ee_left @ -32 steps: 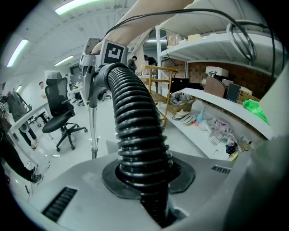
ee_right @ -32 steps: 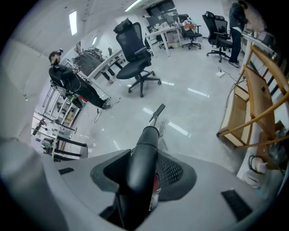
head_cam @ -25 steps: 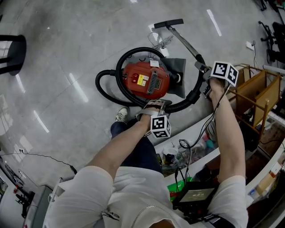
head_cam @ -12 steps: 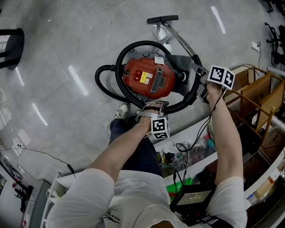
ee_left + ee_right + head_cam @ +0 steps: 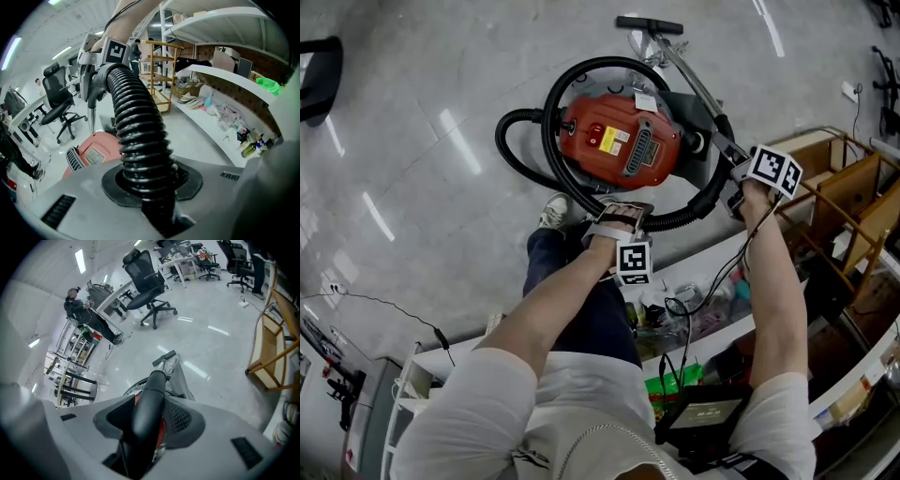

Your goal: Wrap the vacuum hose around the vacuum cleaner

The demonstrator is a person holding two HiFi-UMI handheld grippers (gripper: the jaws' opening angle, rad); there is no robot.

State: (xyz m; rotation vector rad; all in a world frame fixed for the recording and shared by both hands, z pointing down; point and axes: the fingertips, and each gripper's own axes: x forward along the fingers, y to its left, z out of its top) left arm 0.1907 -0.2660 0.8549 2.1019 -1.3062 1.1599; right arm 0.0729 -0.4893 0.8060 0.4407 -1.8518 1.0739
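The pale, glossy floor [image 5: 412,112] fills most of the head view. At the right stand an open wooden rack [image 5: 853,183] and a long white shelf [image 5: 717,267]. The shelf carries small bottles [image 5: 249,146], loose cables and other clutter.

The red vacuum cleaner [image 5: 619,141] sits on the floor just ahead of the person's shoe [image 5: 551,212], partly on what may be a grey mat [image 5: 698,105]. The black ribbed vacuum hose [image 5: 546,141] curves around the cleaner's far, left and near sides, with a second loop bulging out to the left. From there it runs along the near side and up towards the right. The metal wand [image 5: 694,84] slants across beyond the cleaner's right end, with its floor head [image 5: 649,25] on the floor at the top.

The left hand-held gripper [image 5: 617,214] points steeply down at the near side of the cleaner. Its jaws are drawn in and clamped on the ribbed hose, which fills the gap between the pads. The right hand-held gripper [image 5: 734,183] is at the cleaner's right end, where the hose meets the wand. Its jaws stand wider and are closed on the smooth black handle tube [image 5: 147,404], with both pads against it.
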